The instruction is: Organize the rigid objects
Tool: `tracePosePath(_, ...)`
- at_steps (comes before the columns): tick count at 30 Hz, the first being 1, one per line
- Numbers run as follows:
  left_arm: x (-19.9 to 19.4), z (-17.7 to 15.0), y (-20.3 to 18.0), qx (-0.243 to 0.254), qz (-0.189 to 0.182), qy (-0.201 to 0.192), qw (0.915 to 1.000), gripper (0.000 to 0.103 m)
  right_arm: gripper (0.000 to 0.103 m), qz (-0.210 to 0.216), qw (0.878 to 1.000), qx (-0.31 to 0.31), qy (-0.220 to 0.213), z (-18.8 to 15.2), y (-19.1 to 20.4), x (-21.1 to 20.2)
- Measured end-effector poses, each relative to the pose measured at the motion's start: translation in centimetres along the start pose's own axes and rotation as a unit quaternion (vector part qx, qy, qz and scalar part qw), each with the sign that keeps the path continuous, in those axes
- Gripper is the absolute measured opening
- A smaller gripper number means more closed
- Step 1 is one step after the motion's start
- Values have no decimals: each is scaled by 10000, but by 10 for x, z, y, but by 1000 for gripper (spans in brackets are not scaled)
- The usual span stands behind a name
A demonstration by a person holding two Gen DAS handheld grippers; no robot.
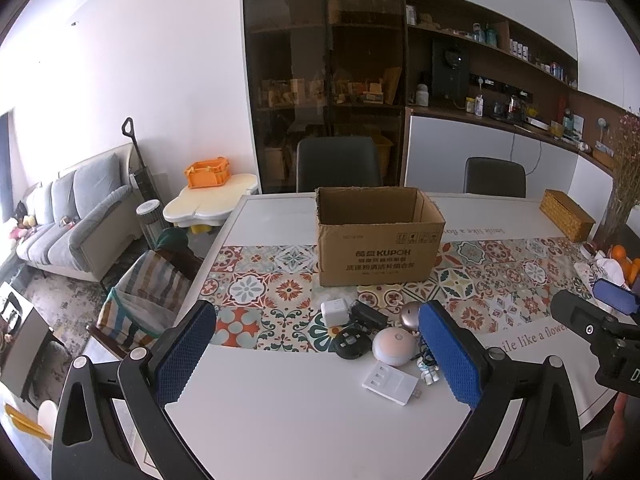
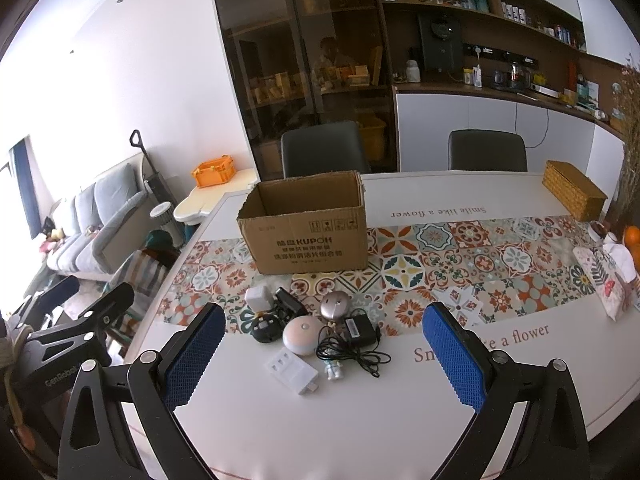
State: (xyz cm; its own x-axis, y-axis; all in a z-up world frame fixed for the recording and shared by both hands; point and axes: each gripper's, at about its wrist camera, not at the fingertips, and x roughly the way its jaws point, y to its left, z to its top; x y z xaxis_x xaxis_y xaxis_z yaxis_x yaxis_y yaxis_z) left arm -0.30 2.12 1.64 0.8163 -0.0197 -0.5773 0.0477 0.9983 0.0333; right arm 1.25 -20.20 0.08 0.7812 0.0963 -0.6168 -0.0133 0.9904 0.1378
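Observation:
An open cardboard box [image 1: 378, 240] [image 2: 308, 226] stands on the patterned runner. In front of it lies a cluster of small items: a white cube charger [image 1: 334, 312] [image 2: 258, 298], a black round gadget [image 1: 352, 344] [image 2: 266, 330], a pale round lamp [image 1: 390, 346] [image 2: 302, 336], a metallic bell-shaped item [image 1: 409, 314] [image 2: 335, 305], a white flat adapter [image 1: 390, 382] [image 2: 290, 370], a small white figurine [image 1: 429, 372] [image 2: 334, 370] and a black power brick with cable [image 2: 360, 330]. My left gripper [image 1: 316, 348] and right gripper [image 2: 324, 352] are both open and empty, above the table's near edge.
The white table [image 2: 360, 420] also carries a wicker box [image 2: 574, 190] at the back right, oranges [image 2: 632, 236] and a patterned pouch [image 2: 604, 276] at the right. Two dark chairs [image 2: 324, 148] stand behind it. A striped chair [image 1: 148, 292] and a sofa [image 1: 72, 216] are at the left.

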Motion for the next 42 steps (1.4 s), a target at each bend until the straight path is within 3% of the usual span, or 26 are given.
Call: tracePosePath(42,2,-1,-3,-10,-60,58,10000,103,100,24,10000,-9,47,-1,-2,3)
